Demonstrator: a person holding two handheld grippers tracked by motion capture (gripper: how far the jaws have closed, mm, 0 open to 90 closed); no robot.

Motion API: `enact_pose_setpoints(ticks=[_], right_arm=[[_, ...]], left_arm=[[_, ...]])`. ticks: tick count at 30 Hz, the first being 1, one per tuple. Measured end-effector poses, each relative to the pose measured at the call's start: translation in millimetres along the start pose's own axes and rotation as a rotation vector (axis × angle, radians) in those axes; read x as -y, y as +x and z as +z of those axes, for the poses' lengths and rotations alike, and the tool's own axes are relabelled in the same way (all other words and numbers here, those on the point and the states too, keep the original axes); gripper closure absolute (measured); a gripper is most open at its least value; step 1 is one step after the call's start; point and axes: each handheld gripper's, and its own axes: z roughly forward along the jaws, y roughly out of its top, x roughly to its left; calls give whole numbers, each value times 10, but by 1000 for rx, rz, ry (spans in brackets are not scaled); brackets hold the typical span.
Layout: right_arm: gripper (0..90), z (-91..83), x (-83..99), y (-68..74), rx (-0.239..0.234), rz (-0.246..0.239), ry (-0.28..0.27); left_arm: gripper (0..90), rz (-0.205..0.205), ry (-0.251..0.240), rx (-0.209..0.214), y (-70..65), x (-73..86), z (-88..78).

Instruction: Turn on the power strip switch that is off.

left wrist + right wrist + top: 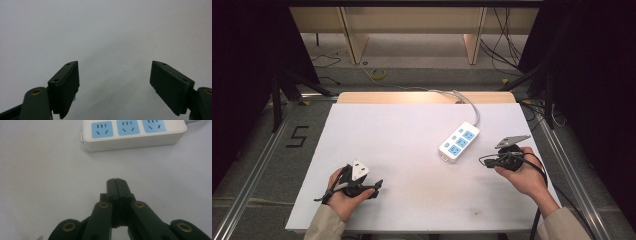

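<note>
A white power strip [459,142] with blue sockets lies on the white table [402,145], right of centre, its grey cable running off the far edge. Its near end with three blue sockets appears at the top of the right gripper view [132,132]. My right gripper [484,161] rests on the table just right of the strip, pointing left, jaws pressed together with nothing between them [116,185]. My left gripper [378,186] lies near the front left, pointing right. Its jaws stand wide apart over bare table [115,82].
The table's front edge lies close under both hands. A wooden strip [427,97] borders the table's far edge. Beyond it stand wooden furniture legs [474,42] and loose cables [507,45] on the floor. Metal rails [257,160] run along both sides.
</note>
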Motion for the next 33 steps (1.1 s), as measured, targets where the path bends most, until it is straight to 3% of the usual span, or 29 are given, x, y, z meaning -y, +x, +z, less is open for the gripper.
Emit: enact_pose_setpoints(ticks=[33], right_arm=[[900, 132, -305, -42, 10, -28, 34]], left_arm=[[238, 4, -1, 1, -12, -3, 4]])
